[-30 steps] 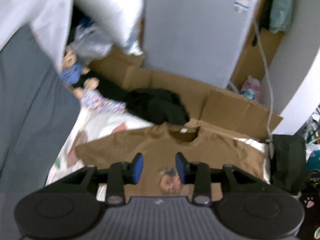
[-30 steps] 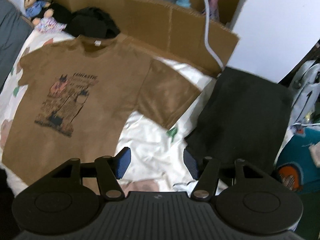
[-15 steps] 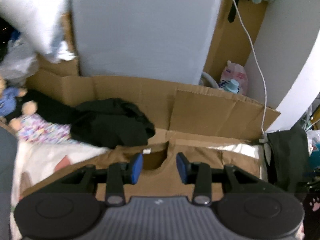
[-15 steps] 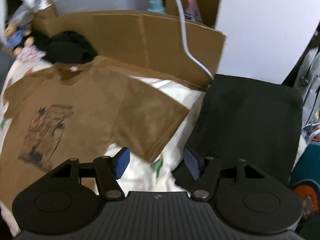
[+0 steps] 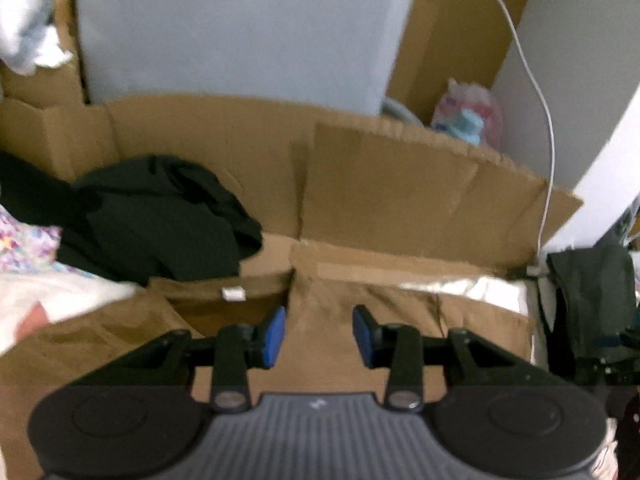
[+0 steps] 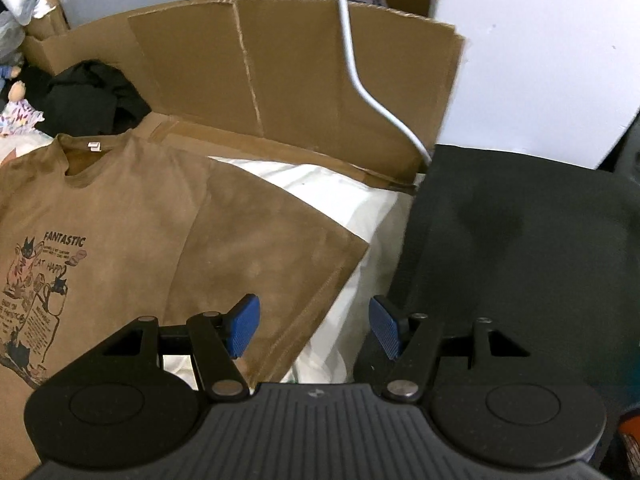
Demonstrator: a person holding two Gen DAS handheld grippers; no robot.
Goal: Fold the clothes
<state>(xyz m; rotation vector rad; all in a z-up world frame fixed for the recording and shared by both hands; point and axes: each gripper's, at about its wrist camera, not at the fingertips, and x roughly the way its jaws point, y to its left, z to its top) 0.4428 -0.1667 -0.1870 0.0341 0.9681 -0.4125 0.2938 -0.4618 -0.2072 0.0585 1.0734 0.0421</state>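
Right gripper (image 6: 314, 326) hangs over the sleeve hem of the brown printed cotton T-shirt (image 6: 120, 216), jaws apart, nothing between them. The shirt lies flat, face up, on the white bedsheet (image 6: 340, 208). Left gripper (image 5: 318, 334), jaws also parted and empty, sits over the shoulder just beside the collar. The risk: pinching sheet along with sleeve, dragging everything askew. Further out, the dark folded garment (image 6: 520, 240) lies close enough to snag, and the crumpled black clothes (image 5: 160, 216) crowd the collar.

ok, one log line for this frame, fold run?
phase: approach | left gripper: open, over shoulder by collar | right gripper: open, over sleeve hem | brown T-shirt: flat, unfolded, print up | held: nothing
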